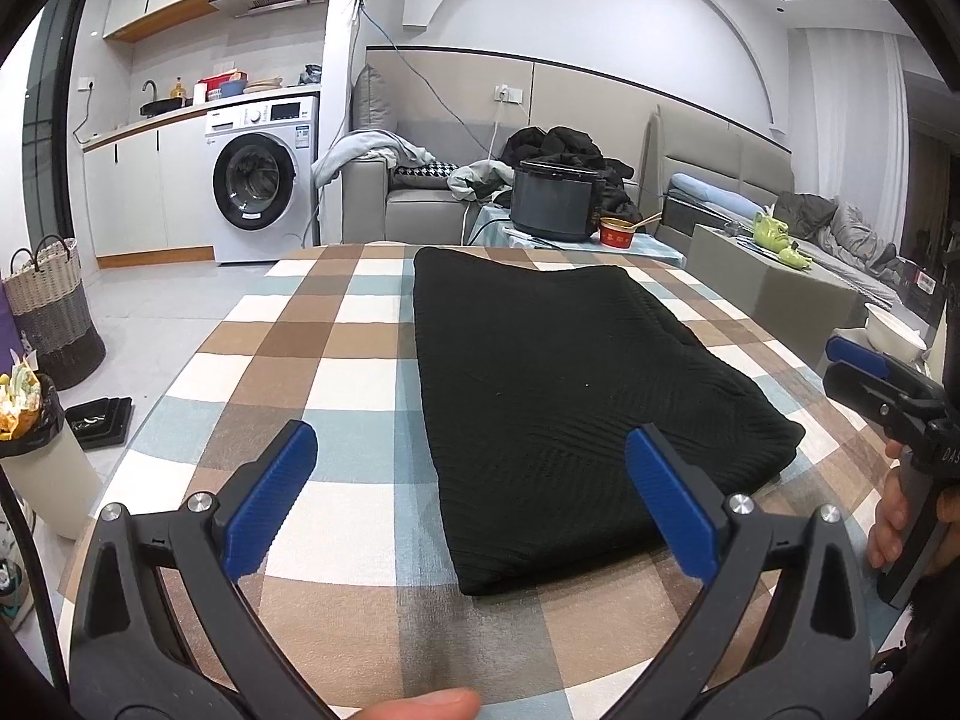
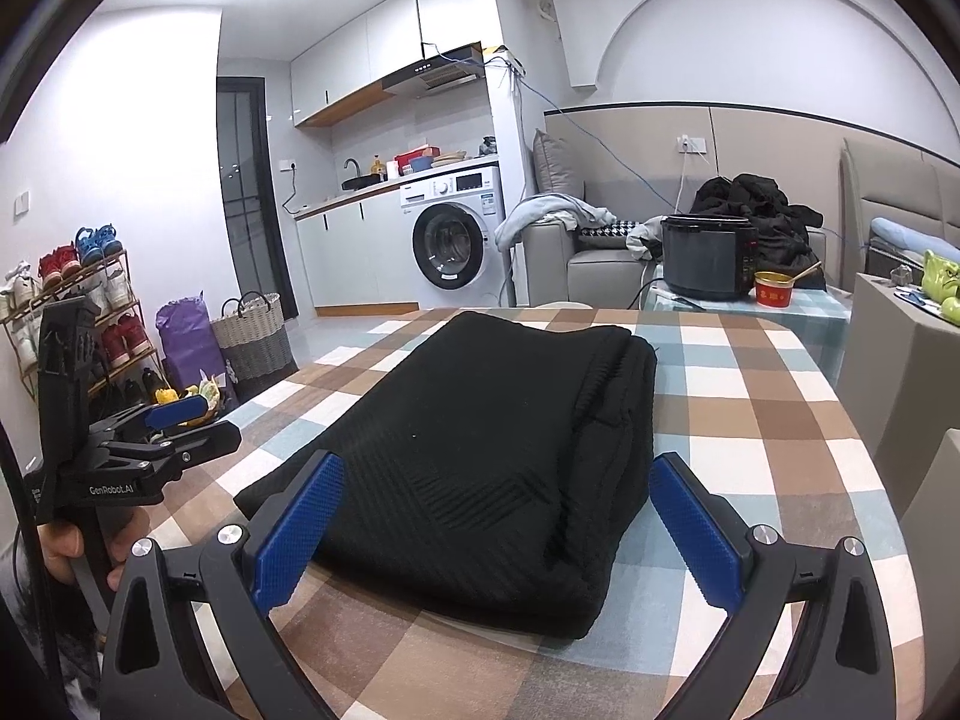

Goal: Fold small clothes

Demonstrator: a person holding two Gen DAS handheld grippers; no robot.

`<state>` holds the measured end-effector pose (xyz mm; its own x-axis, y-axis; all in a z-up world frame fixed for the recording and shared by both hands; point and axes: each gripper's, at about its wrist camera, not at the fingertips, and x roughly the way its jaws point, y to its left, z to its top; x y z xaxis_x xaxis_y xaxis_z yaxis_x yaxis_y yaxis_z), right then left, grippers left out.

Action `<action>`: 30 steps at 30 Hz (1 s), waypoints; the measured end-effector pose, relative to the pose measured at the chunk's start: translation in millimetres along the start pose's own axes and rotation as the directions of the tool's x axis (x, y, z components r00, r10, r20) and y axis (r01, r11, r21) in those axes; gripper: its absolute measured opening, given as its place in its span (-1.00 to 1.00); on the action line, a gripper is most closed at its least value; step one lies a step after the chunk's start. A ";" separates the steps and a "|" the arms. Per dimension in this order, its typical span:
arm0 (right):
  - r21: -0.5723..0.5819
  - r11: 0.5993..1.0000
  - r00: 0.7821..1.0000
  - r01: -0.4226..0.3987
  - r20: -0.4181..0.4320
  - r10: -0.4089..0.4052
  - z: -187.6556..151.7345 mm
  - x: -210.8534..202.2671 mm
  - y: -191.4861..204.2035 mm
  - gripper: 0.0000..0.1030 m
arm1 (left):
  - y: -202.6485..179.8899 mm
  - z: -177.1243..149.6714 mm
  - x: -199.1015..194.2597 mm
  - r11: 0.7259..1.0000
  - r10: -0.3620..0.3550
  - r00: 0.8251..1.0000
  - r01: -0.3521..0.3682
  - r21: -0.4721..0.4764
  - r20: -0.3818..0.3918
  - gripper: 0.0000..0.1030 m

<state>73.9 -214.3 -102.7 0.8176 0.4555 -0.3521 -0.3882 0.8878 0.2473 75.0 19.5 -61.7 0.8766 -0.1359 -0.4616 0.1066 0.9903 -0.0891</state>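
A black knit garment (image 1: 558, 396) lies folded into a long rectangle on the checked tablecloth (image 1: 312, 360). It also shows in the right wrist view (image 2: 480, 456), with stacked layers along its right edge. My left gripper (image 1: 471, 498) is open and empty, hovering over the garment's near left corner. My right gripper (image 2: 495, 531) is open and empty, above the garment's near end. Each gripper shows in the other's view: the right one (image 1: 864, 372) at the far right, the left one (image 2: 180, 420) at the far left, both held off the cloth.
A black cooker (image 1: 555, 198) and a red bowl (image 1: 618, 232) stand on a small table beyond the far edge. A grey cabinet (image 1: 774, 288) with a white bowl (image 1: 897, 330) is to the right. A bin (image 1: 36, 468) and woven basket (image 1: 51, 312) stand on the floor at left.
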 end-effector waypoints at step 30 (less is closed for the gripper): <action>-0.002 1.000 1.000 -0.001 -0.002 0.001 0.2 -0.7 -0.6 1.00 | -1.7 -0.6 -0.8 1.000 0.001 1.000 -0.001 0.000 0.004 0.98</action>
<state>73.7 -215.2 -102.5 0.8165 0.4565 -0.3536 -0.3900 0.8876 0.2453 73.8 18.0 -61.7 0.8786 -0.1344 -0.4582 0.1056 0.9905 -0.0882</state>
